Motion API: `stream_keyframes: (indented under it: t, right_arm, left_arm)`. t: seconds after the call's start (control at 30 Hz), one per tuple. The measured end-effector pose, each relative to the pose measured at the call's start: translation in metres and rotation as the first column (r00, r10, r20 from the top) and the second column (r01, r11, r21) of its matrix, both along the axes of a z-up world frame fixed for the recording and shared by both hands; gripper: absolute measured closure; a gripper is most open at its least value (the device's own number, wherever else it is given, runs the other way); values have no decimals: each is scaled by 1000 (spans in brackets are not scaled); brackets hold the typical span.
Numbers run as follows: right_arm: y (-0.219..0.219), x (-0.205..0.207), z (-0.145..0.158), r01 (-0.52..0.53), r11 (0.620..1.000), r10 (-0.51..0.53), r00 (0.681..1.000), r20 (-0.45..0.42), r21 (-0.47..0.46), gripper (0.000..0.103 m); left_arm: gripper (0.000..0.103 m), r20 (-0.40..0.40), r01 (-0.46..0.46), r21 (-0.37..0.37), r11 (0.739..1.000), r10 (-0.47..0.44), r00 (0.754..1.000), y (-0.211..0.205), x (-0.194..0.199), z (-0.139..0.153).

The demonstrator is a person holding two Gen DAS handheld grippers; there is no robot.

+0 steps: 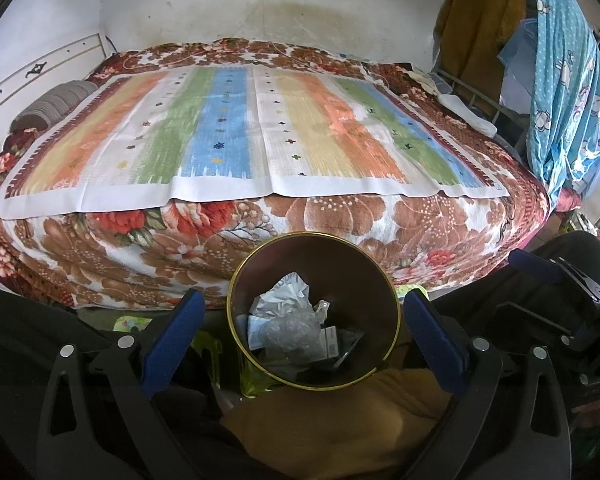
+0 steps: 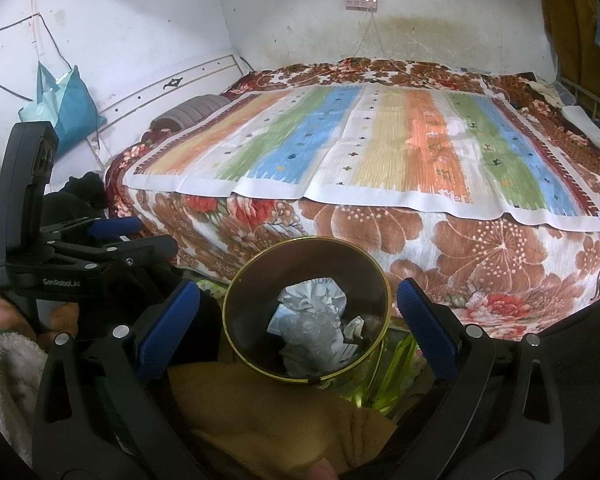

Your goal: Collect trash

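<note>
My left claw (image 1: 300, 330) hangs released, jaws wide and empty, and my right claw (image 2: 298, 320) is spread just the same. Between each pair of blue pads (image 1: 172, 332) sits the gold-rimmed waste bin (image 1: 396, 320), holding crumpled paper and plastic wrappers (image 1: 288, 320) (a fair heap already). At twelve o'clock beyond the bin lies the floral bed (image 1: 340, 220) under a striped mat (image 1: 240, 132).

A gold-rimmed bin (image 2: 236, 316) holding crumpled plastic and paper trash (image 2: 314, 330) sits between the right gripper's (image 2: 298, 312) wide-spread blue fingers; beyond lies a floral-covered bed (image 2: 460, 248), with the left gripper (image 2: 114, 226) at near left.
</note>
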State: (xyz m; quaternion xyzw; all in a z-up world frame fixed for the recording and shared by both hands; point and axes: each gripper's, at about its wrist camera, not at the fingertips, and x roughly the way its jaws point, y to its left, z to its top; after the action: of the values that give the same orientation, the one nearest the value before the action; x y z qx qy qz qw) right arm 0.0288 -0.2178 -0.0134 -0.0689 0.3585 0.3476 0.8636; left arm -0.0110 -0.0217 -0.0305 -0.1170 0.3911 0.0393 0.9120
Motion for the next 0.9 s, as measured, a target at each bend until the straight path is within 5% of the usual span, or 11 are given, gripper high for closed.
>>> stream_keyframes:
  t: [0.9]
  right_arm:
    - [1, 1, 1, 1, 1000, -1, 1000, -2, -1, 9]
  left_arm:
    - [6, -6, -2, -8, 1000, 2, 1000, 0, 1, -2]
